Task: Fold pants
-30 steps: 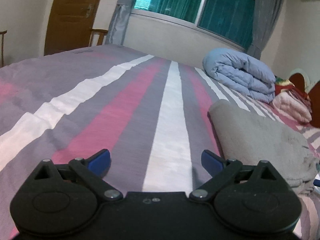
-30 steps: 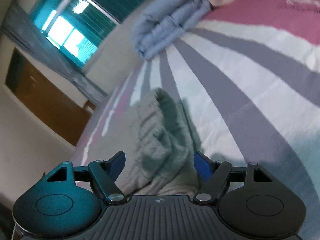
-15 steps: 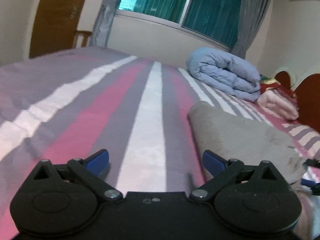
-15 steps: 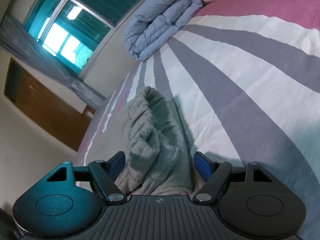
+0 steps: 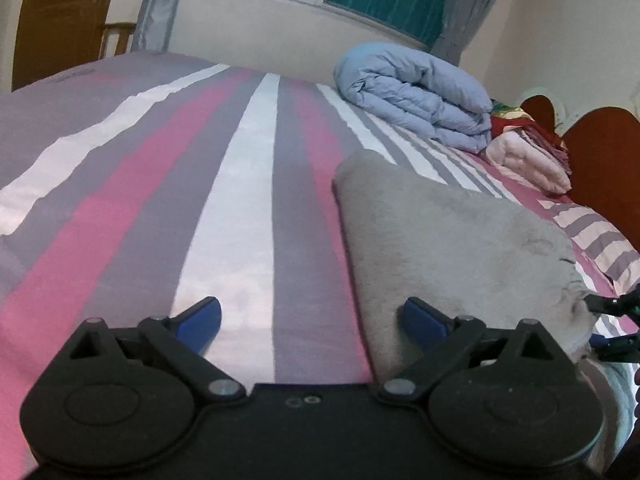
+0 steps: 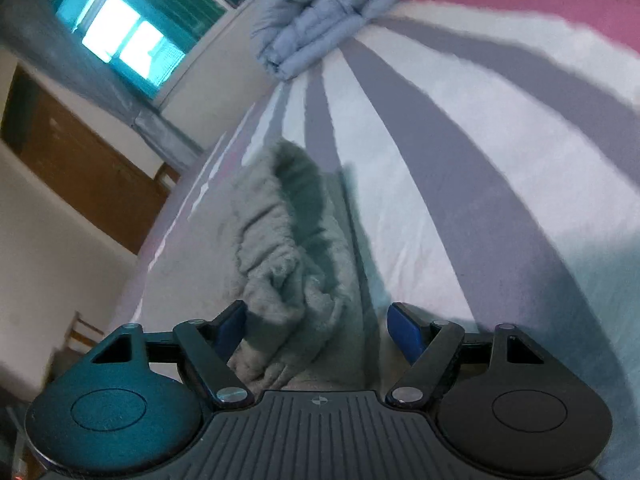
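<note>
Striped bed (image 5: 224,208) carries our grey fleece pants (image 5: 448,240) along its right side. Left tongs (image 5: 312,320) and right tongs (image 6: 316,324) both gape, holding nothing. Soft, light, floppy cloth; we judge the bunched waistband (image 6: 280,280) the surest grip.

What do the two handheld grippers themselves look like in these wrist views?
The left gripper has blue fingertip pads on matte black linkage arms with silver pivot pins, round black hubs and a smooth body. The right gripper matches, but with a ribbed body. No cables or sleeves show.
</note>
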A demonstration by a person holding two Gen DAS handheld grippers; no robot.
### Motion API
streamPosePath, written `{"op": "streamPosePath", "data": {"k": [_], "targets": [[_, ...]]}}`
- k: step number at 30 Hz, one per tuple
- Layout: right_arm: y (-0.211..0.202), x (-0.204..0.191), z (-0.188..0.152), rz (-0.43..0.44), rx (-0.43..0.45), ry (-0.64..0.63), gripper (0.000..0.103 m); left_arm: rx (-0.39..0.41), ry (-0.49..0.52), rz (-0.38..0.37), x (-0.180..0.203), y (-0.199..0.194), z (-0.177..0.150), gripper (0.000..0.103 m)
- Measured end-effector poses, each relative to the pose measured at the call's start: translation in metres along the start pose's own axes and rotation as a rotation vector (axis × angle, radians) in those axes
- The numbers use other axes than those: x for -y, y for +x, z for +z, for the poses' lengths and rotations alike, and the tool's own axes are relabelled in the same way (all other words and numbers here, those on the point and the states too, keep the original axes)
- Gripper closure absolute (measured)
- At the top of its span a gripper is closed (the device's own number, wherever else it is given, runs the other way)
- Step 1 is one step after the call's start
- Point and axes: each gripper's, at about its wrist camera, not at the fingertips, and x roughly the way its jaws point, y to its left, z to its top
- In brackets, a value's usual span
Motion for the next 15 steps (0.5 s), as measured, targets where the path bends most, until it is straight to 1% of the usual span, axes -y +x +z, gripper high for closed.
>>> {"op": "streamPosePath", "data": {"k": [1, 2, 4, 6, 7, 8, 9, 10, 11, 12, 13, 14, 15], "targets": [[-0.004, -0.001, 0.001, 0.017, 0.018, 0.003, 0.028, 0.013, 0.002, 0.009, 0.0, -0.004, 0.002, 0.016], [-0.01, -0.002, 0.002, 0.027, 0.043, -0.008, 0.028, 0.035, 0.009, 0.002, 0.0, -0.008, 0.005, 0.016], [-0.016, -0.006, 0.003, 0.06, 0.071, -0.035, 0.028, 0.068, -0.003, -0.043, -0.001, -0.013, 0.01, 0.016], [-0.016, -0.01, 0.003, 0.065, 0.079, -0.07, 0.028, 0.085, -0.018, -0.098, 0.003, -0.011, 0.012, 0.014], [-0.012, -0.012, 0.003, 0.061, 0.068, -0.083, 0.028, 0.072, -0.011, -0.122, 0.006, -0.006, 0.012, 0.014], [-0.006, -0.013, 0.003, 0.029, 0.041, -0.093, 0.028, 0.04, 0.011, -0.109, 0.011, 0.001, 0.011, 0.014], [0.004, -0.012, 0.002, -0.029, 0.004, -0.102, 0.028, -0.013, 0.047, -0.076, 0.017, 0.013, 0.009, 0.013], [0.009, -0.007, 0.001, -0.032, -0.009, -0.085, 0.028, -0.055, 0.068, -0.057, 0.02, 0.023, 0.006, 0.011], [0.007, -0.002, 0.004, -0.016, 0.0, -0.06, 0.028, -0.056, 0.065, -0.052, 0.019, 0.027, 0.005, 0.01], [0.004, -0.001, 0.005, 0.005, 0.013, -0.04, 0.028, -0.057, 0.055, -0.056, 0.019, 0.027, 0.008, 0.012], [0.0, 0.0, 0.006, 0.041, 0.036, -0.032, 0.028, -0.052, 0.046, -0.077, 0.018, 0.025, 0.012, 0.016], [-0.005, 0.0, 0.008, 0.079, 0.06, -0.031, 0.028, -0.033, 0.036, -0.109, 0.017, 0.023, 0.015, 0.017], [-0.008, 0.002, 0.01, 0.099, 0.07, -0.033, 0.028, -0.02, 0.026, -0.143, 0.016, 0.022, 0.018, 0.018]]}}
